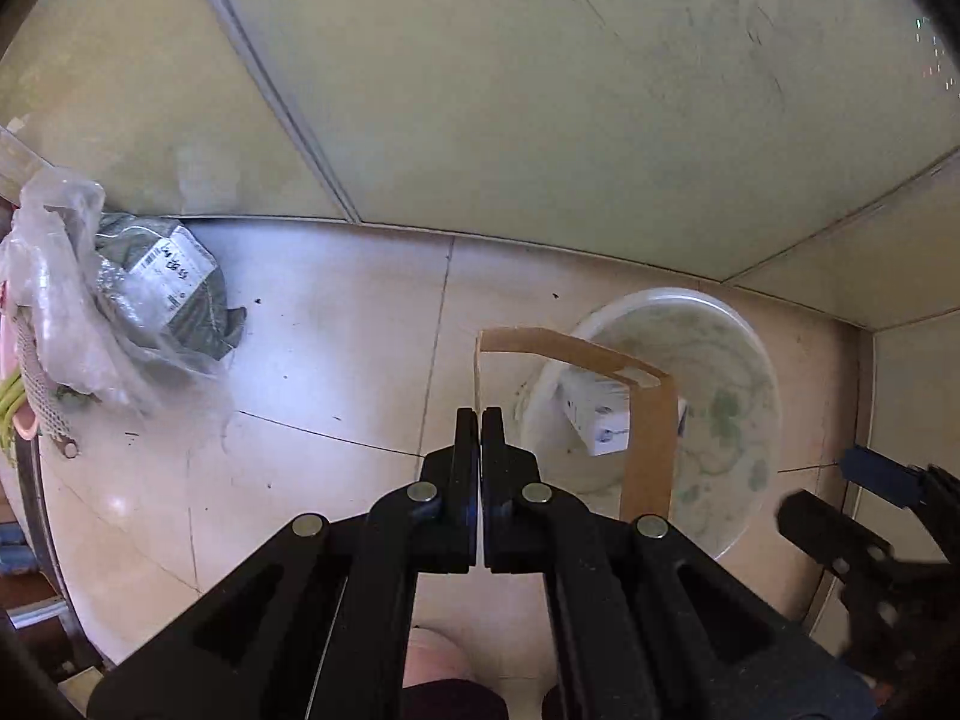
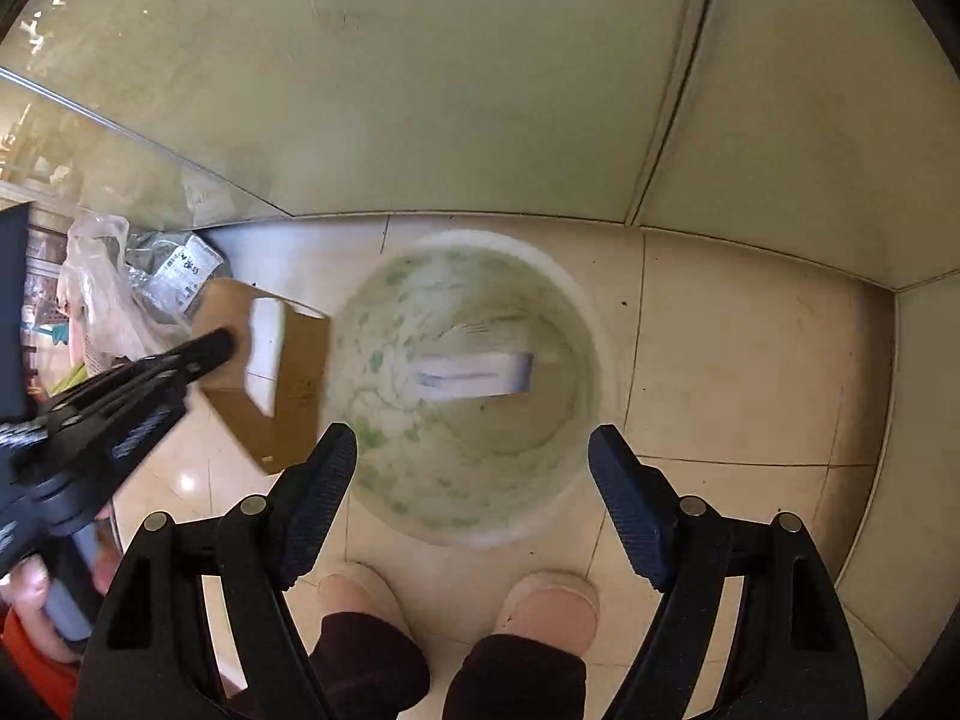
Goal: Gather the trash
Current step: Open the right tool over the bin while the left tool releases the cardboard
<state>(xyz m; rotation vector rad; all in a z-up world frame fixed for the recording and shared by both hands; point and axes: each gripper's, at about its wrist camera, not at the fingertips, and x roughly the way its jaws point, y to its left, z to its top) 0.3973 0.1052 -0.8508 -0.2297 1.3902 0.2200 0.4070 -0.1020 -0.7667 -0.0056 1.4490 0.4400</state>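
While both grippers point down at the tiled floor, we note the left gripper (image 1: 481, 420) clamped on one thin wall of a flattened brown cardboard box (image 1: 651, 450), which hangs just beside the rim of the round white plastic bin (image 2: 591, 324) and partly over it. We find the right gripper (image 2: 471, 450) spread wide above that bin, nothing between its jaws. A small white carton (image 2: 474, 375) lies inside. A crumpled clear plastic bag (image 1: 54, 300) sits well apart against the wall.

Glossy beige tiled floor (image 2: 720, 360), white bucket (image 2: 591, 324) standing on it, plastic-wrapped bundle (image 1: 162, 294) by the wall
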